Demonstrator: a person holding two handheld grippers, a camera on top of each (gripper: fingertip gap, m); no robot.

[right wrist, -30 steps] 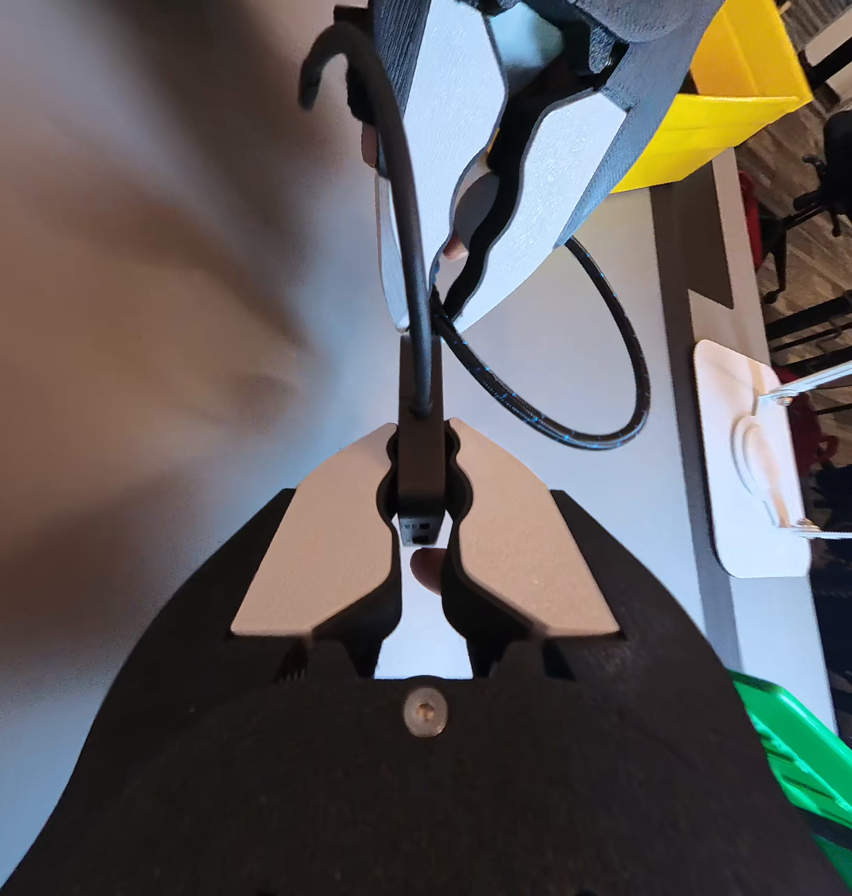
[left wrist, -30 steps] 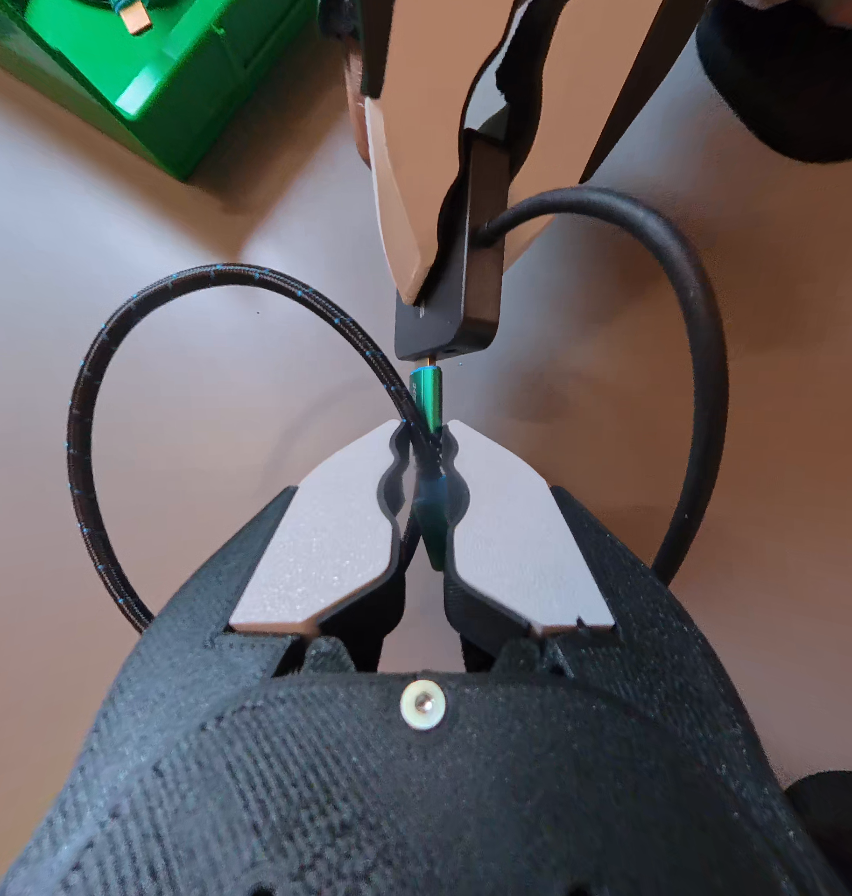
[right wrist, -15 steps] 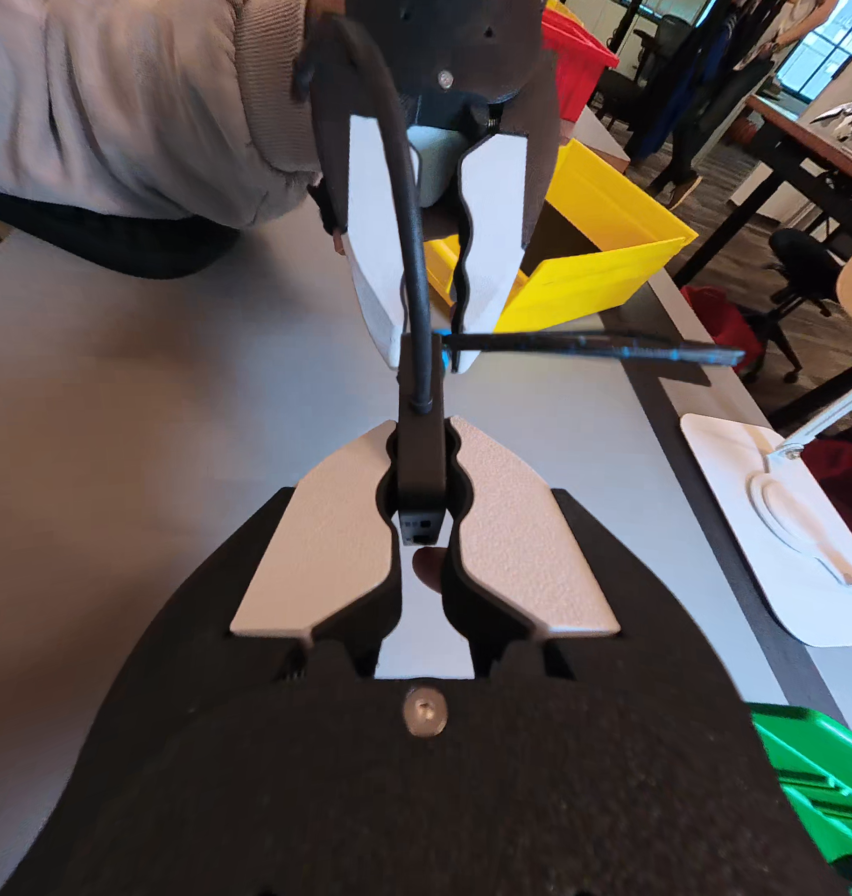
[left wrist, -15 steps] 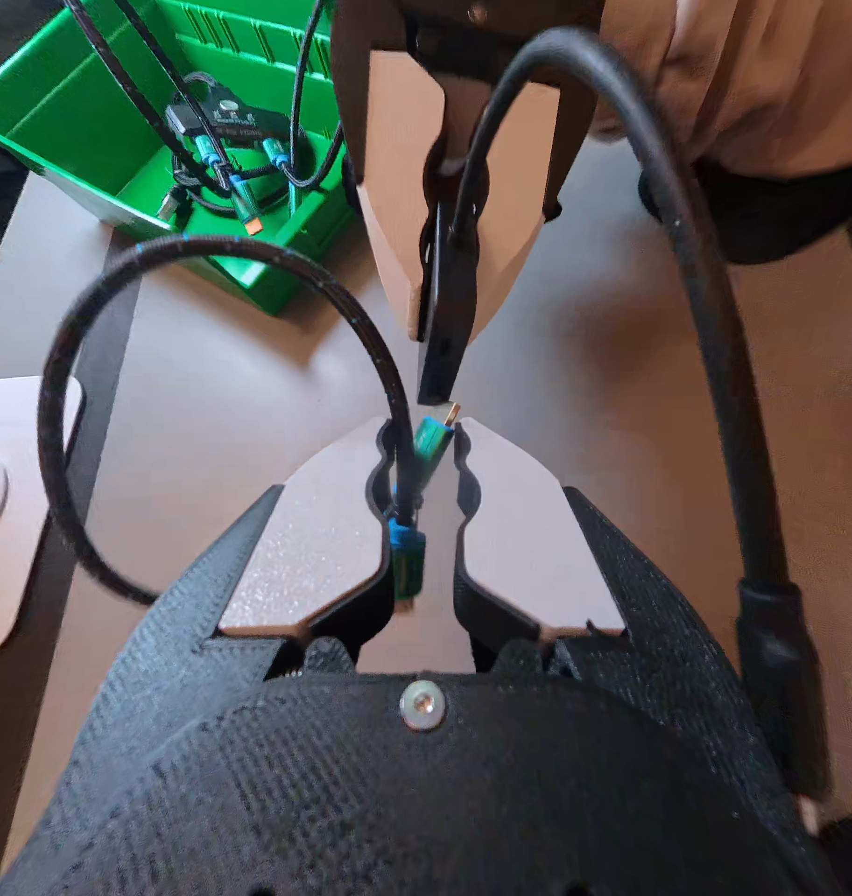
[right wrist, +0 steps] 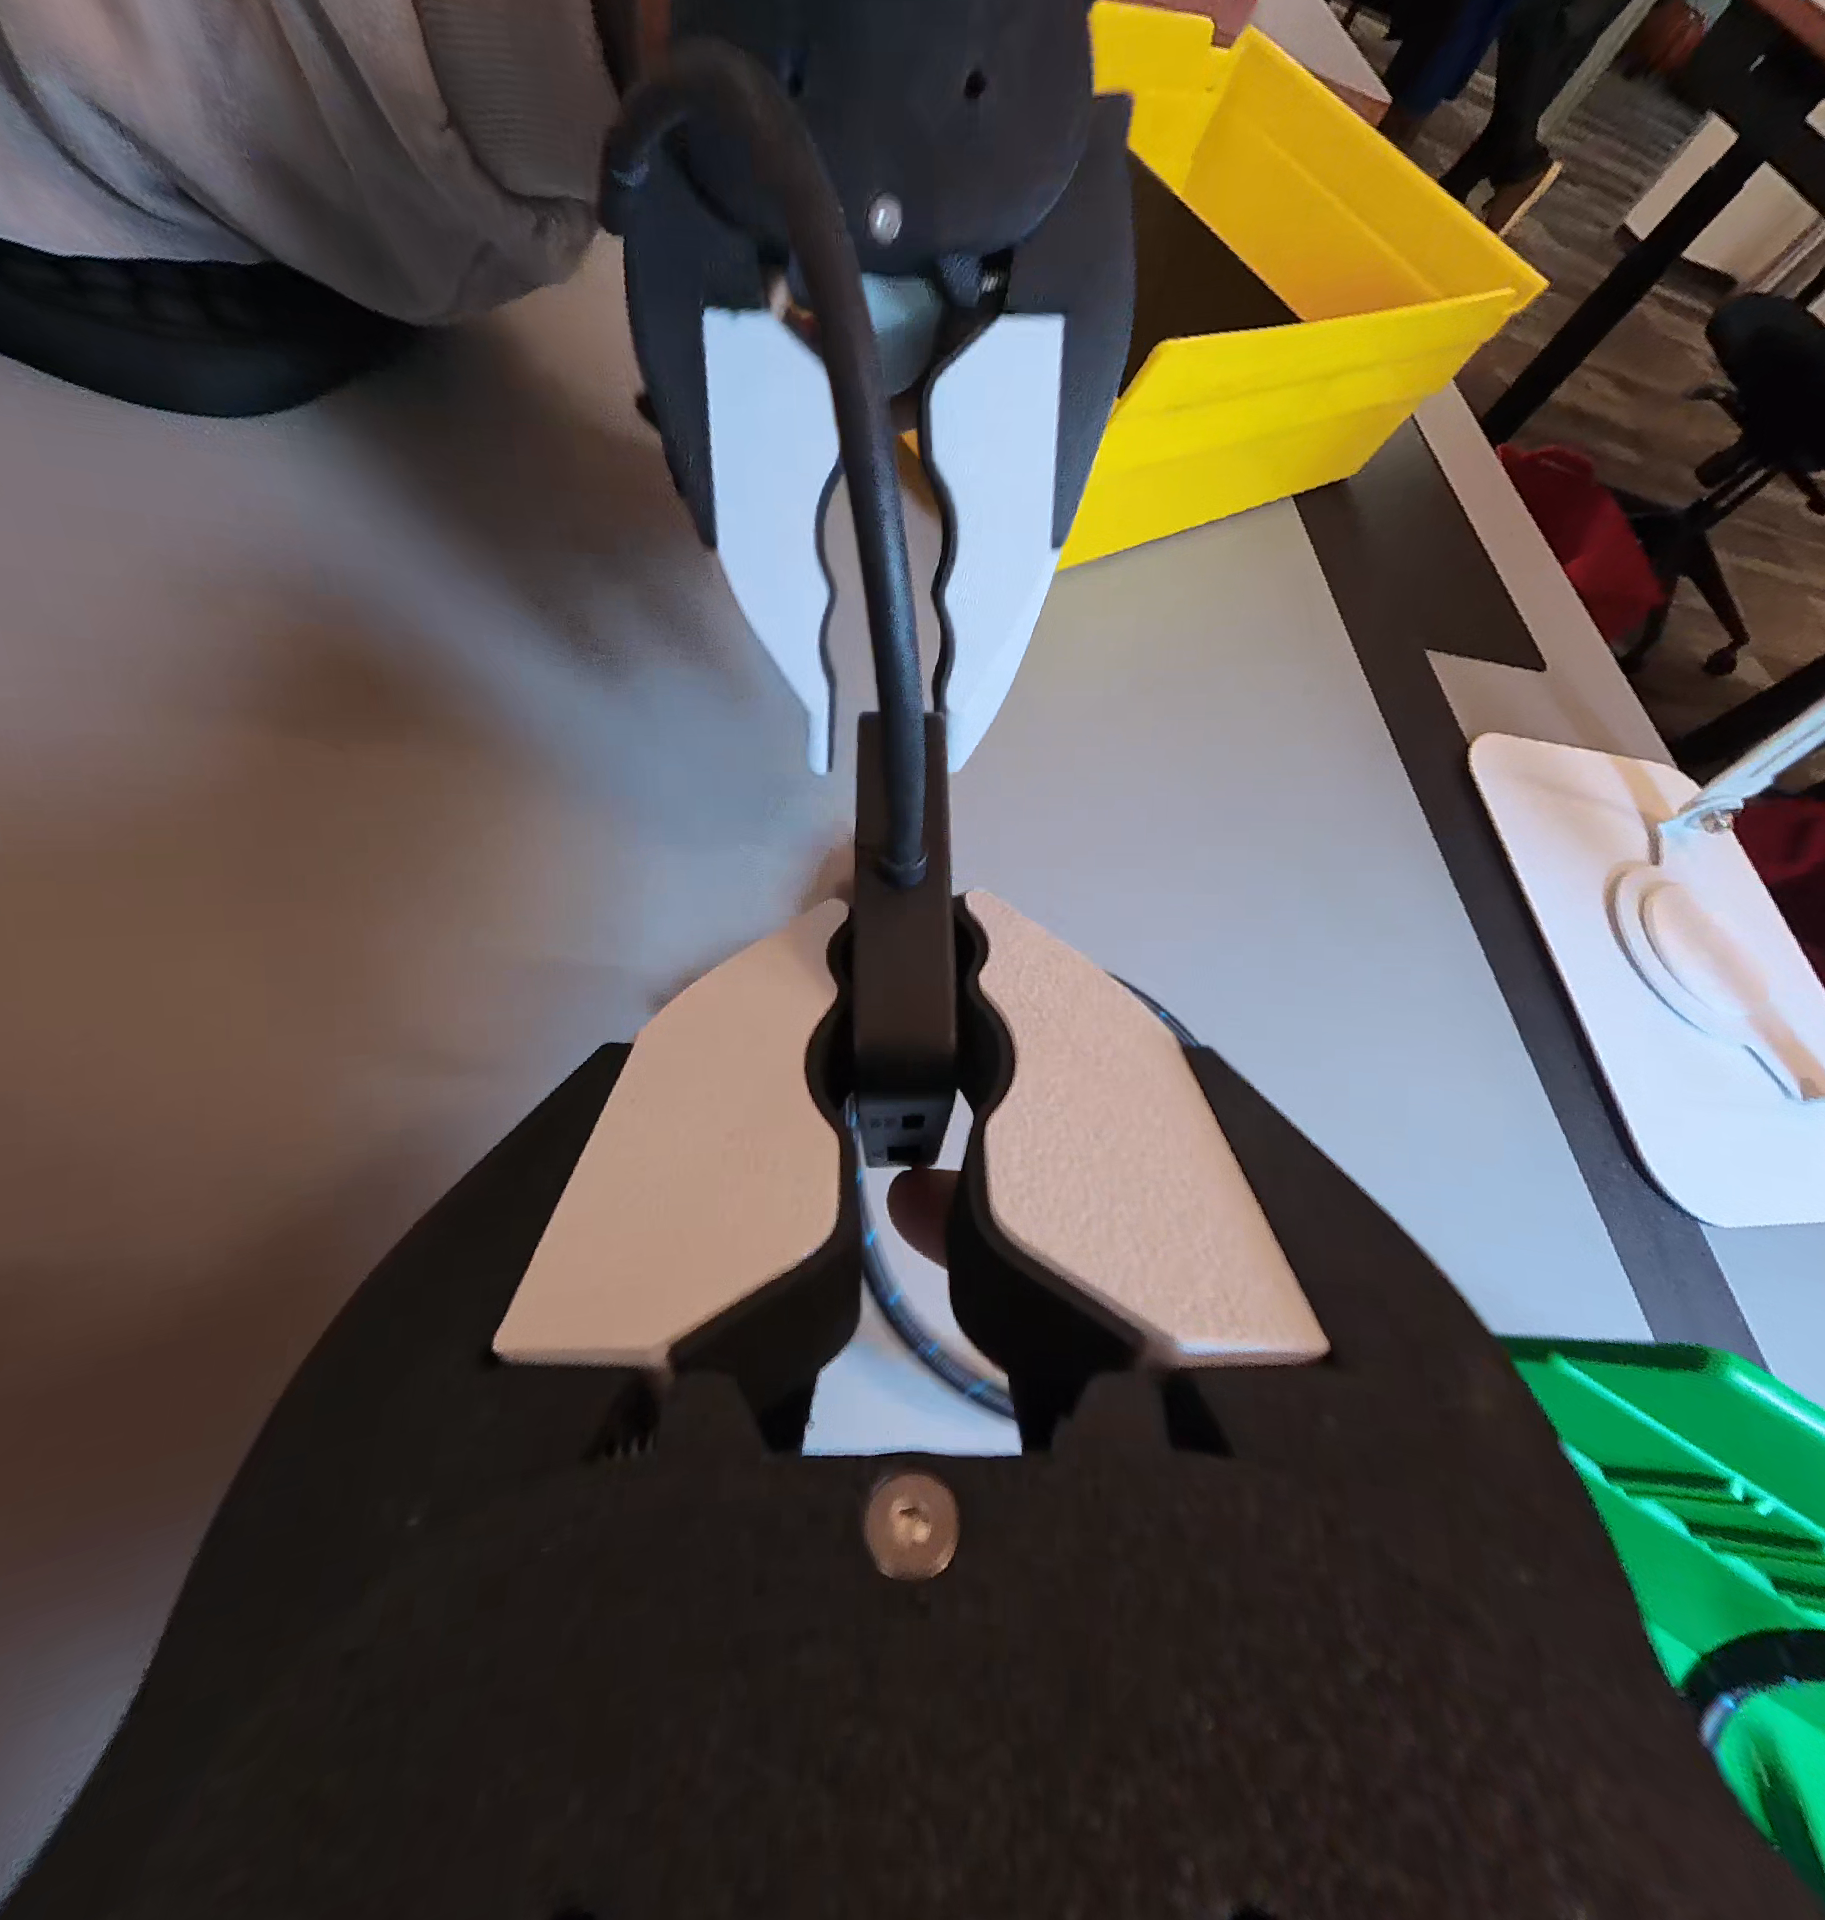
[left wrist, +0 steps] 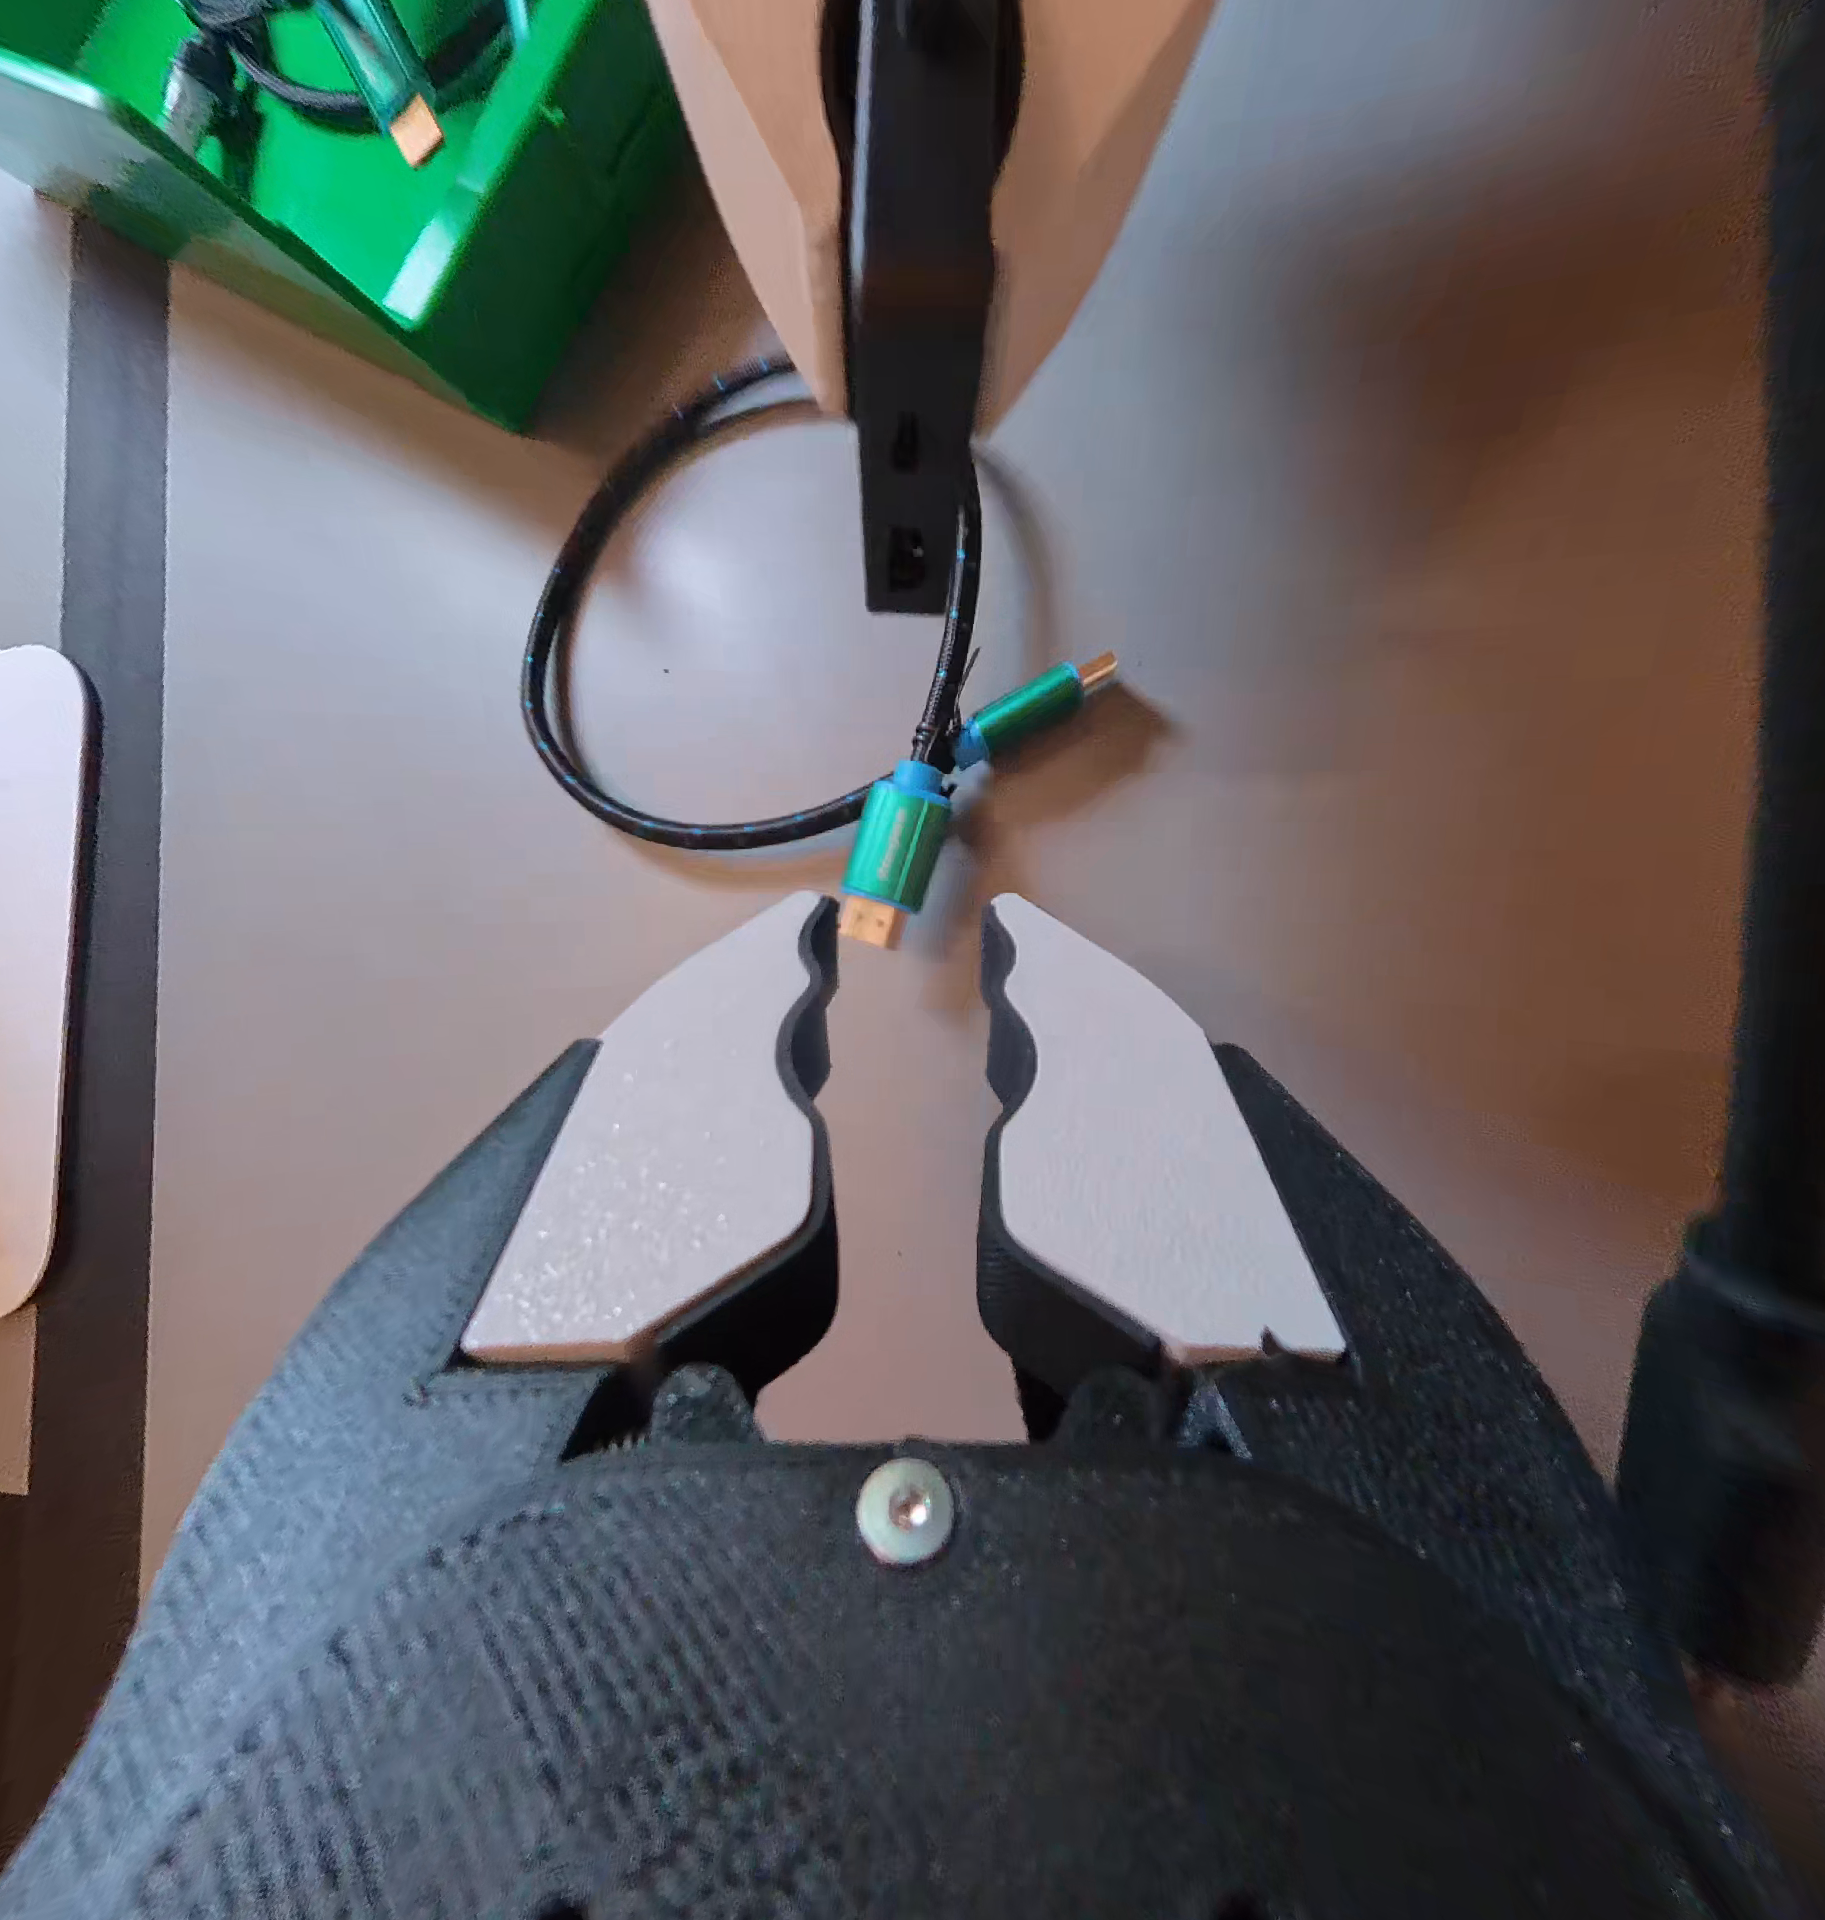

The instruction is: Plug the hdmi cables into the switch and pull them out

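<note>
A short braided black HDMI cable (left wrist: 575, 644) lies looped on the table, its two green plugs (left wrist: 895, 847) crossed just beyond my left gripper (left wrist: 908, 920), which is open and empty above them. My right gripper (right wrist: 903, 914) is shut on the black switch (right wrist: 903, 987), held above the table; the switch's ports (left wrist: 900, 488) are empty in the left wrist view. The switch's own thick black cable (right wrist: 866, 436) arcs up past the left gripper (right wrist: 882, 727), which shows open in the right wrist view.
A green bin (left wrist: 388, 197) with more cables and plugs stands at the upper left. A yellow bin (right wrist: 1292, 312) stands at the far table edge. A white lamp base (right wrist: 1666, 966) sits to the right, by a dark seam. A person's sleeve (right wrist: 264, 156) is behind. The gap from one gripper's tips to the other's is roughly 7 cm.
My left gripper has opened and let go of the braided cable, which has dropped to the table. The plug has come away from the switch. My right gripper still holds the switch.
</note>
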